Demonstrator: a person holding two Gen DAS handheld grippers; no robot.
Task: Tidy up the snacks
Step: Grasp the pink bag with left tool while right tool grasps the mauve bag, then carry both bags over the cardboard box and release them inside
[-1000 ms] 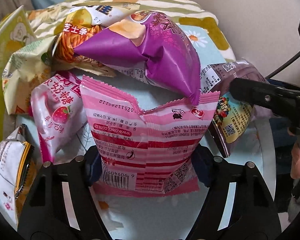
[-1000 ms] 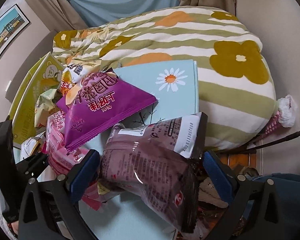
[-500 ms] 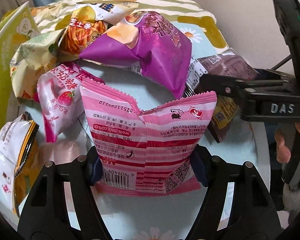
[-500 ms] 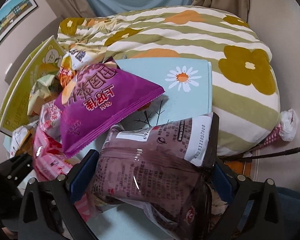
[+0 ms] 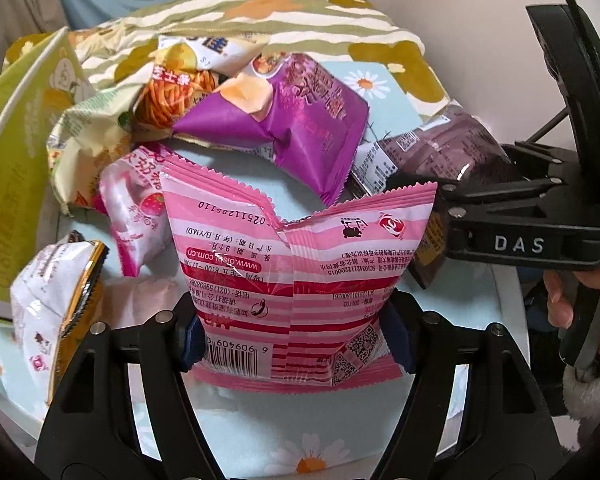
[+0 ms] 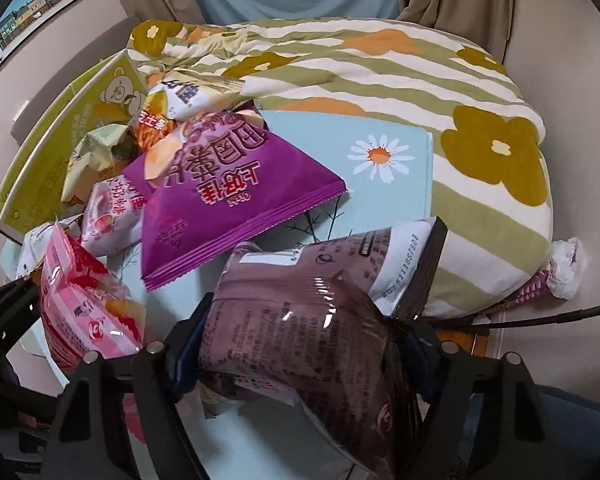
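Observation:
My left gripper [image 5: 296,340] is shut on the bottom of a pink striped snack bag [image 5: 296,256], which stands upright above the light blue daisy cloth [image 5: 260,432]. That same pink bag [image 6: 84,308] shows at the lower left of the right wrist view. My right gripper [image 6: 296,352] is closing, and its blue pads press both sides of a brown snack bag [image 6: 312,320], crumpling it. From the left wrist view the right gripper [image 5: 452,200] comes in from the right, with the brown bag [image 5: 440,148] sticking out beyond it.
A purple chip bag [image 6: 220,192] lies mid-pile. Around it are an orange stick-snack bag [image 5: 180,92], a pale strawberry candy bag [image 5: 136,208] and a white-and-gold bag [image 5: 56,292]. A green carton [image 6: 40,160] stands left; a flowered striped blanket [image 6: 380,68] lies behind. A hand [image 5: 560,300] grips the right tool.
The right gripper's jaws have come in from wide apart onto the brown bag, and the tool has rolled a little. The left gripper has risen slightly with the pink bag.

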